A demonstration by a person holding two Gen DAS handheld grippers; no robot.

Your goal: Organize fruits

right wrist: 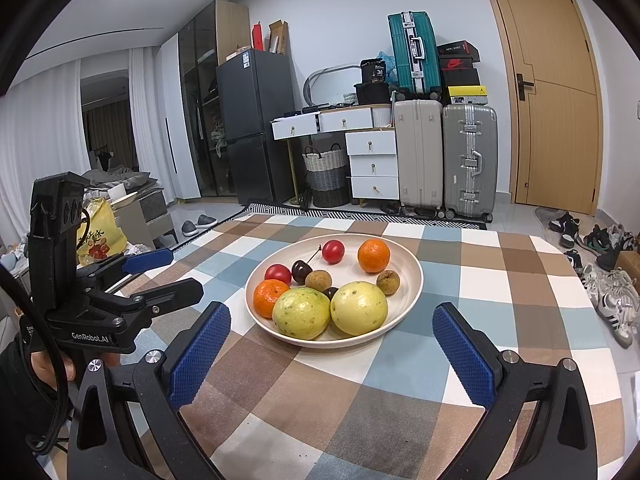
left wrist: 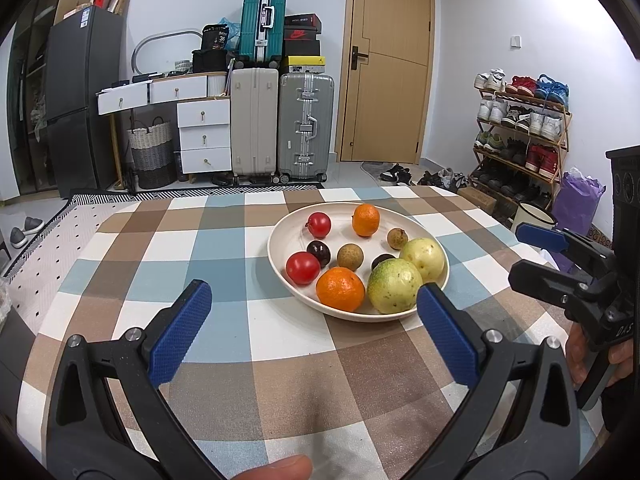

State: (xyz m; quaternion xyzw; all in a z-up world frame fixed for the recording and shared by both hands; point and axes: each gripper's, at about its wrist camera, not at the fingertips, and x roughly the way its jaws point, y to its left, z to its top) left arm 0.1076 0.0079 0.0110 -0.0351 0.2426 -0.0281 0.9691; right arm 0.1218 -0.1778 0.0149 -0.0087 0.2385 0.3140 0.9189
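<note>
Matt plate, woven checked tablecloth

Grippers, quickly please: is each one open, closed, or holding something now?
Left gripper: open, holding nothing.
Right gripper: open, holding nothing.

Both wrist cameras are looking forward, low over the counter, sharing the nearby fruit plate and door.

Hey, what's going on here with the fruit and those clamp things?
A person holds a two-finger gripper in each hand over a checked tablecloth. The left gripper and right gripper are both open and empty, short of a white plate holding oranges, tomatoes, cherries, longans and two yellow-green fruits. Nothing has been picked up yet.
</note>
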